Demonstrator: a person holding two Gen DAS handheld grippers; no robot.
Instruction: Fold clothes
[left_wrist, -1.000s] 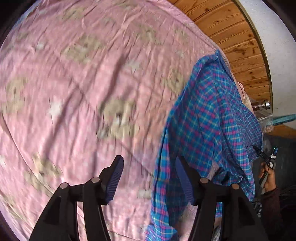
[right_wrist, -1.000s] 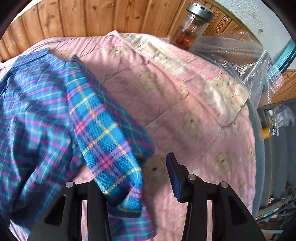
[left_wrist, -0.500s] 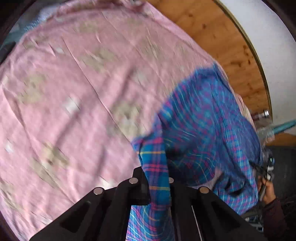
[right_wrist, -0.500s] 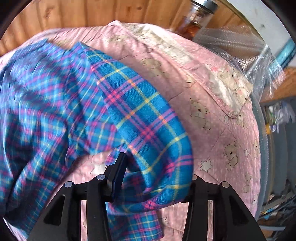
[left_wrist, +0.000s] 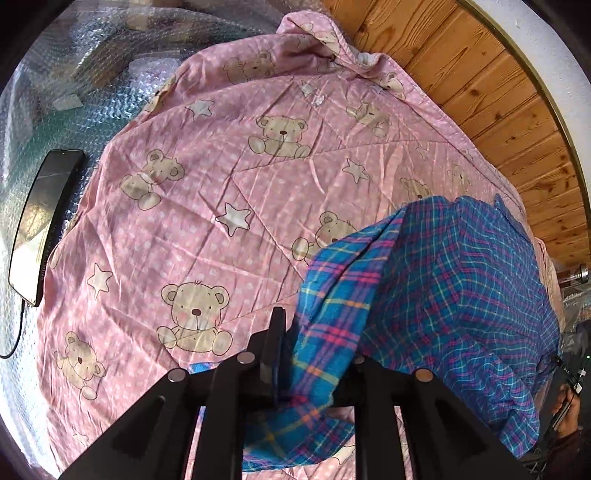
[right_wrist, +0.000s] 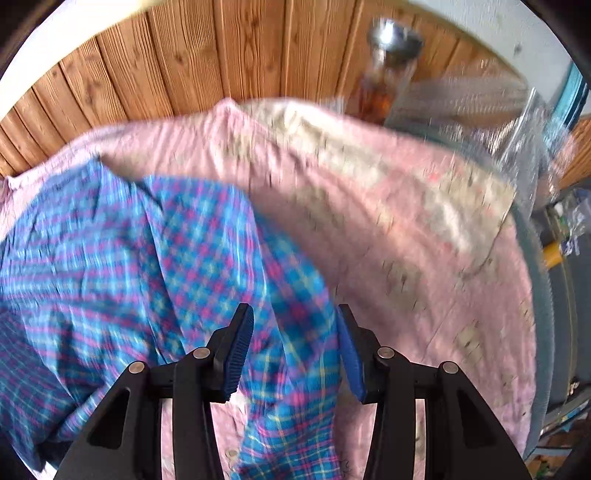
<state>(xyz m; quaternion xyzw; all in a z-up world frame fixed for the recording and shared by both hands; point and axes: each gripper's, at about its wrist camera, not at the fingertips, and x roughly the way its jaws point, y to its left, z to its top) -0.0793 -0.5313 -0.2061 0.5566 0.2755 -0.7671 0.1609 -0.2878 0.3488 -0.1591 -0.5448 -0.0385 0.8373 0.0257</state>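
— What's filling your views right now?

— Biggest thing is the pink blanket (left_wrist: 229, 206) printed with bears and stars; it takes up most of the left wrist view and the centre and right of the right wrist view. Wood panelling (left_wrist: 491, 96) runs across the upper right of the left view and the top of the right one.

— And the garment?

— The blue plaid shirt (left_wrist: 454, 295) lies bunched on the blanket, in the lower right of the left view and the lower left of the right view, which is blurred. One fold of it drapes down to the bottom centre in each view.

— Left claw?

— My left claw (left_wrist: 314, 362) is pinching that fold at the bottom centre of its view. I see one finger (left_wrist: 275, 354) pressed against the cloth; the other is hidden behind the plaid.

— Right claw?

— My right claw (right_wrist: 293, 350) has its two blue pads (right_wrist: 238, 350) standing apart, with a band of shirt running between them. The cloth touches the pads, but they are not pressed together on it.

— Anything smaller?

— Bubble wrap (left_wrist: 74, 85) in the upper left of the left view, with a dark phone (left_wrist: 44, 221) lying on it at the left edge. In the right view, a glass jar (right_wrist: 388, 70) with a metal lid stands at the top, right of centre, too blurred to read further.
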